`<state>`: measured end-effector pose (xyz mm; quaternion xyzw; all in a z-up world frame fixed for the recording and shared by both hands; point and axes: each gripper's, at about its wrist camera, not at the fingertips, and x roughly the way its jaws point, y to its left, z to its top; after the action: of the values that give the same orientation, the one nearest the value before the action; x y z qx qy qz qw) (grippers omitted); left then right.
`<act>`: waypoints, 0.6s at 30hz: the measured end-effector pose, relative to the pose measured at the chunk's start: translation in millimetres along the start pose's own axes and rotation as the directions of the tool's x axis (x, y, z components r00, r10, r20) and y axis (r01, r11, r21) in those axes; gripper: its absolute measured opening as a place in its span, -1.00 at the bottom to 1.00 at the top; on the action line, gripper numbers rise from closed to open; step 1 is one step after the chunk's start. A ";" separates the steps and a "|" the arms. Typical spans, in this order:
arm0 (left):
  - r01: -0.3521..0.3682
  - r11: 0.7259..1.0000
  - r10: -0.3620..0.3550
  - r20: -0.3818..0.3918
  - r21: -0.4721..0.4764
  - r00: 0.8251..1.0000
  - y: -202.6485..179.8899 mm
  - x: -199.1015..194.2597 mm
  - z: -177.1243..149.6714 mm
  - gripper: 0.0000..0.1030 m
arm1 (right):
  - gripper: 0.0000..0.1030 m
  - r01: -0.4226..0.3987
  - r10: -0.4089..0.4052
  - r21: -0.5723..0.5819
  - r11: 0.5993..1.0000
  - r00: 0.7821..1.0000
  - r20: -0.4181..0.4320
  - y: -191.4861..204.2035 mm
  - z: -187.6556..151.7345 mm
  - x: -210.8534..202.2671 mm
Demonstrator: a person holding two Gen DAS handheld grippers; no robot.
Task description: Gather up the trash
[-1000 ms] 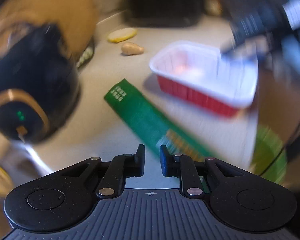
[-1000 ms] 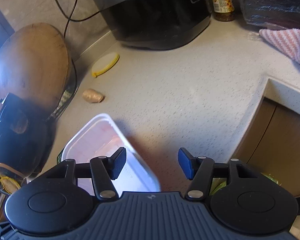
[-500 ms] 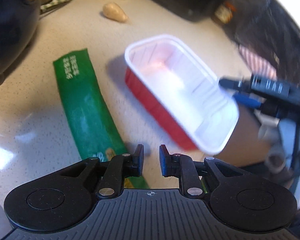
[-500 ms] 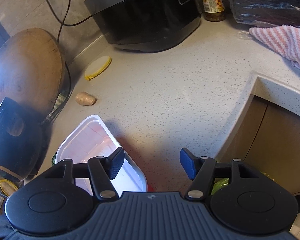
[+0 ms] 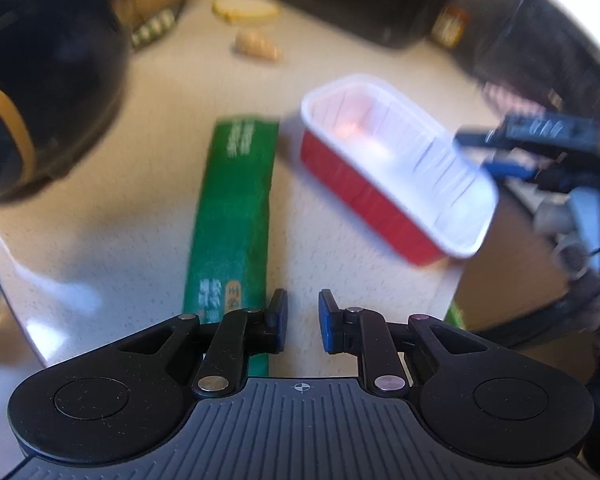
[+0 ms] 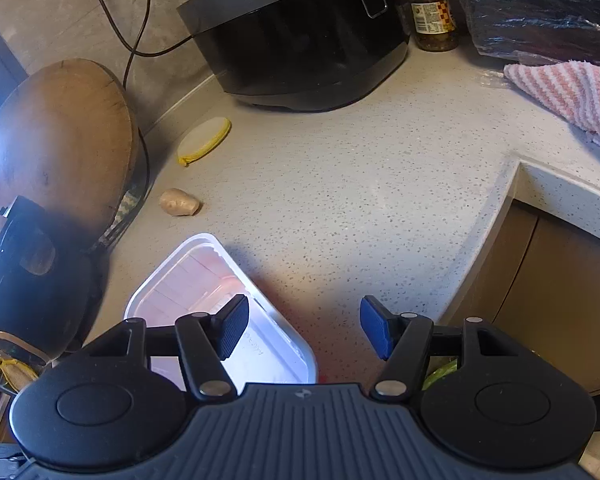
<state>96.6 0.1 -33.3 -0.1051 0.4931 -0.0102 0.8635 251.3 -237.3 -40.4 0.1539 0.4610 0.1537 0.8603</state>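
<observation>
Because the tray (image 6: 220, 312) sits at the counter (image 6: 360, 200) edge, the right gripper (image 6: 304, 330) hovers with fingers wide apart, one above its near end, likely to take its rim. Just left lies a green wrapper (image 5: 236, 216); the left gripper (image 5: 302, 320), fingers slightly apart and empty, hangs beside its near end, probably lining up on it.

The left gripper (image 5: 302, 321) and right gripper (image 6: 304, 330) share black ribbed bodies, round side discs, silver rivets and blue pads (image 6: 372, 330).
</observation>
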 end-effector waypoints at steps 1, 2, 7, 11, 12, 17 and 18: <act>-0.025 1.000 0.025 0.055 0.001 0.998 -0.6 -7.2 0.7 -0.62 | 0.21 0.001 -0.001 -0.001 1.000 1.000 -0.002 0.0 -0.4 0.6; -0.055 0.998 0.053 0.105 0.013 0.993 -3.2 -10.8 4.1 -0.62 | 0.21 0.000 0.000 0.000 1.000 1.000 -0.005 -0.3 -0.8 2.0; -0.315 0.928 0.273 0.212 0.198 0.938 -21.1 12.6 5.6 -0.61 | 0.21 -0.011 0.010 -0.006 1.000 1.000 -0.023 1.1 -3.3 6.8; -0.235 0.955 0.216 0.122 0.182 0.969 -15.7 32.2 2.8 -0.52 | 0.21 -0.020 0.019 -0.013 1.000 0.999 -0.030 2.4 -5.5 7.1; -0.227 0.958 0.204 0.136 0.175 0.969 -14.8 31.9 2.3 -0.52 | 0.21 -0.022 0.021 -0.013 1.000 0.999 -0.032 1.7 -6.4 7.0; -0.166 0.975 0.146 0.137 0.147 0.980 -8.6 31.1 2.9 -0.48 | 0.21 -0.020 0.020 -0.014 1.000 0.999 -0.044 -3.0 -8.6 7.6; -0.158 0.977 0.138 0.138 0.145 0.981 -9.6 30.9 1.9 -0.48 | 0.21 -0.020 0.020 -0.015 1.000 0.999 -0.046 -3.6 -8.8 7.8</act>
<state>115.0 -12.7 -56.8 -0.0008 0.4415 0.0226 0.8970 248.5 -236.4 -52.4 0.1483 0.4777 0.1693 0.8492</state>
